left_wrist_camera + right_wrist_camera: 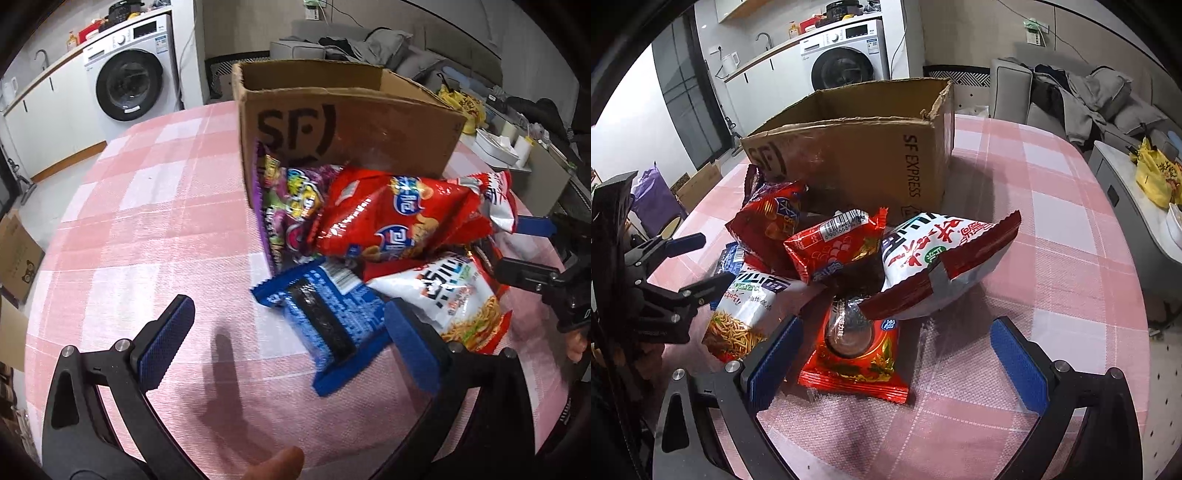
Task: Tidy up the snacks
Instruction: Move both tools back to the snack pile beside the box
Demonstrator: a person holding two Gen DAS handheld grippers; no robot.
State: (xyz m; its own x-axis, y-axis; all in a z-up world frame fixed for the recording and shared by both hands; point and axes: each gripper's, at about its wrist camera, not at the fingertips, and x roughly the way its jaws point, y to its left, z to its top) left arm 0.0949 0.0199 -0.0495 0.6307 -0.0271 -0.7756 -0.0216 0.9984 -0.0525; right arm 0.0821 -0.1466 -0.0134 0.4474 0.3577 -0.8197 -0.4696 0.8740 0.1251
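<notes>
So, L to R: your left gripper [291,343] is spread wide, its 2 blue pads apart w/ nothing pinched, low over the pink checked tablecloth [147,229]. A fingertip [273,463] shows at the bottom edge of the left wrist view. Blue cookie pack [325,321] lies flat on the cloth just ahead, between the pads' line and nearer the right-side pad, not gripped. Behind it the snack pile sits against the cardboard box [351,122], which stands upright, top open, marked SF. Purple snack bag [291,206] leans at the box's near-left corner; red cracker bag [399,214] overlaps it on the right. White noodle bag [465,295] lies in front of that, partly over the blue pack's far end. Moving right, your right gripper [897,362] is also spread open, pads apart, holding nothing. Red chocolate-cake packet [857,354] lies flat on the cloth between its pads, closer to the left-side pad; can't tell if that pad touches it. Big red-and-white bag [945,258] sits just beyond, its near end lifted over the packet. A smaller red bag w/ barcode [834,243] rests on the pile's middle. Far right of that view, a yellow bag [1152,177] sits on a side counter, well apart from the table. Washing machine [129,74] stands in the background, far left.
</notes>
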